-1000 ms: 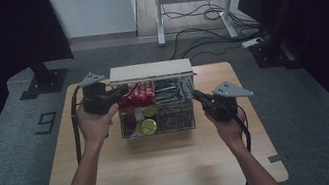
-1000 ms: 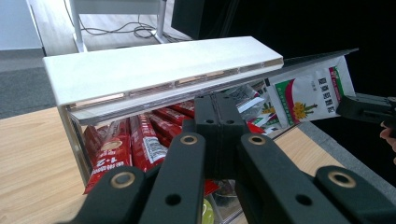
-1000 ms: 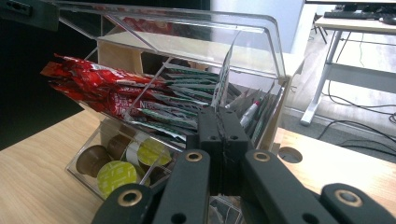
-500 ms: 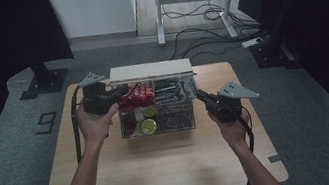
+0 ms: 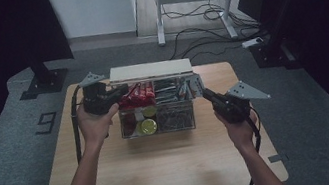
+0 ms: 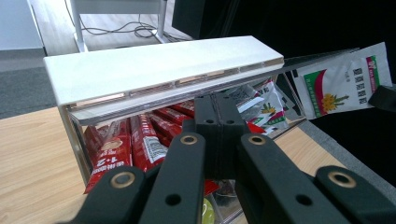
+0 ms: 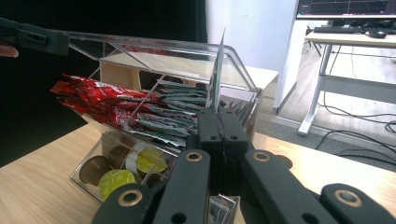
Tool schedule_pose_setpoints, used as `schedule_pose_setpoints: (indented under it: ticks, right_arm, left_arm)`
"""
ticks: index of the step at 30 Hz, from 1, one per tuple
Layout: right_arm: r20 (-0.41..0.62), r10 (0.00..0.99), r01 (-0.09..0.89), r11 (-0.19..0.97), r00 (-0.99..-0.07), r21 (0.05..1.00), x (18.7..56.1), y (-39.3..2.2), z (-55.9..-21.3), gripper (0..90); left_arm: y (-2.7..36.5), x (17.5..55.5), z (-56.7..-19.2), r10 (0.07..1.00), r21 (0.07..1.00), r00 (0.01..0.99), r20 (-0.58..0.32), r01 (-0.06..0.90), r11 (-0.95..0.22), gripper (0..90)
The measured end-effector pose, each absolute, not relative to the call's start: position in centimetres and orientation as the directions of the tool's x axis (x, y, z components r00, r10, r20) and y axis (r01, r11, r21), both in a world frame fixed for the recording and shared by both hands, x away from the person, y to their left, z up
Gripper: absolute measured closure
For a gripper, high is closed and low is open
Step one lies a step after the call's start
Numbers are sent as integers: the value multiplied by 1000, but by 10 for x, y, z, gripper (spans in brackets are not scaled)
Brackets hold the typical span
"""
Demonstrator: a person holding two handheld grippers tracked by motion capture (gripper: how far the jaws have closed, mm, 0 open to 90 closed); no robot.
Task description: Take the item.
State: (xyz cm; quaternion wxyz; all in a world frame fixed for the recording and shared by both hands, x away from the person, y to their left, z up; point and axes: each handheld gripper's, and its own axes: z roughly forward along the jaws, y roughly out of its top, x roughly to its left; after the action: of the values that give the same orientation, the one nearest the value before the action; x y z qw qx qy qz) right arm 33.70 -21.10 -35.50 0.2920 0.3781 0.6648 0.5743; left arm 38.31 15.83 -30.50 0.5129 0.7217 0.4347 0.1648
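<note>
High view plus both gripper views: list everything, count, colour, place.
table: 1, light wood, centre.
organizer: 1, clear acrylic, on the table's far half.
lid: 1, white, along the organizer's top rear.
red sachets: a stack, count unclear, upper left compartment.
white-green sachets: several, upper right compartment.
capsules: several, yellow-green and brown, lower left compartment.
desk: 1, white-legged, behind the table; cables on the floor below.
left hand-held gripper: black, jaws together, at the organizer's left end.
right hand-held gripper: black, pinching one white-green sachet beside the organizer's right end.
</note>
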Motion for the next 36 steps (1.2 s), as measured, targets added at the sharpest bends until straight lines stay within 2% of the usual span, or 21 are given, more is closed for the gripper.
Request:
schedule_pose_setpoints:
  ticks: [18, 36]
  right_arm:
    - [51, 850, 150, 33, -525, 988, 317, -240, -358, 897]
    - [72, 867, 203, 34, -493, 979, 316, -261, -383, 897]
  left_arm:
    - [158, 383, -306, 796, 883, 567, -210, 460, -95, 900]
    - [158, 383, -306, 797, 883, 567, -209, 459, -95, 900]
